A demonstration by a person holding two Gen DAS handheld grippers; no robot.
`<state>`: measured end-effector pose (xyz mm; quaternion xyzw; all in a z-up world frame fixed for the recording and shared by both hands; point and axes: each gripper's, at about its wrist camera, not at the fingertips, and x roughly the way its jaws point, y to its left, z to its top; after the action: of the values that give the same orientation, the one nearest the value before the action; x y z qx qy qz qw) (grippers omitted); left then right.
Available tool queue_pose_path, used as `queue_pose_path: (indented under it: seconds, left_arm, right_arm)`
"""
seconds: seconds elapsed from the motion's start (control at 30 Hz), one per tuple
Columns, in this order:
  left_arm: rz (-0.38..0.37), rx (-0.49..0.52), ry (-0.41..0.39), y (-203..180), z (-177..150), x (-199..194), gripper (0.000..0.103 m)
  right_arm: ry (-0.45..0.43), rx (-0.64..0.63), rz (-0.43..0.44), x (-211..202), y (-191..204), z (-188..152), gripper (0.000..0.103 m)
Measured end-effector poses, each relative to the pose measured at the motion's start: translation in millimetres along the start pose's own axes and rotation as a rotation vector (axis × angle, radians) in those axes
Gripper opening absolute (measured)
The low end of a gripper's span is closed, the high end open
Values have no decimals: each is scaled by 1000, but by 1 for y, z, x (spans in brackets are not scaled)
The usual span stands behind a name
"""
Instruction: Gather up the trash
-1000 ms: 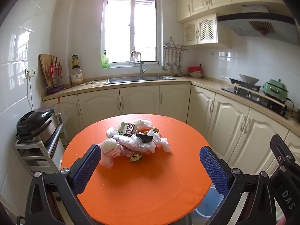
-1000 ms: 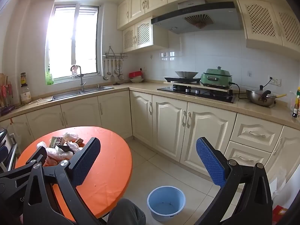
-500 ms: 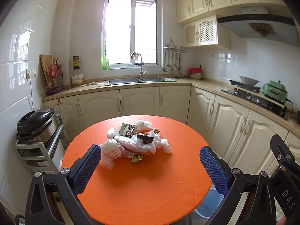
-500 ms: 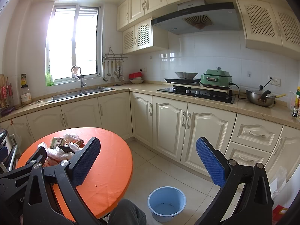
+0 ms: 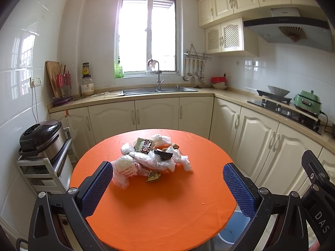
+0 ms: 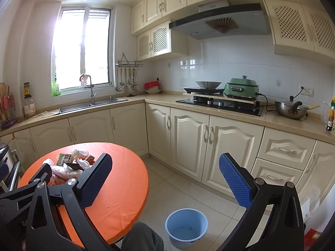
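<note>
A heap of crinkled clear plastic bags and printed wrappers, the trash pile (image 5: 151,159), sits near the middle of the smooth round orange table (image 5: 159,209), centre frame in the left wrist view. The left gripper (image 5: 167,186), its knurled blue pads spread wide and grasping nothing, frames the lower frame. Only the right wrist view shows the whole pale blue round bucket (image 6: 186,227) on the tiled floor at lower centre, between the right gripper's (image 6: 165,179) parted, empty pads, with the pile pushed to the left edge.

One round orange surface (image 5: 159,213); one heap of trash (image 5: 152,156); one blue bucket (image 6: 186,227) on the floor; two tools, left tool (image 5: 167,186) and right tool (image 6: 165,179).
</note>
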<state>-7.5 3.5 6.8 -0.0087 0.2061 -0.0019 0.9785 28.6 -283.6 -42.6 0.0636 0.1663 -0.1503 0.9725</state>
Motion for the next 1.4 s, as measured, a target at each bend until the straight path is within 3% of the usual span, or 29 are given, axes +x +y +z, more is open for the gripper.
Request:
queue_pose_path:
  seconds: [1.4]
  left_arm:
    - [4, 5, 14, 2, -3, 2, 102]
  right_arm:
    - [24, 14, 4, 6, 6, -11, 103]
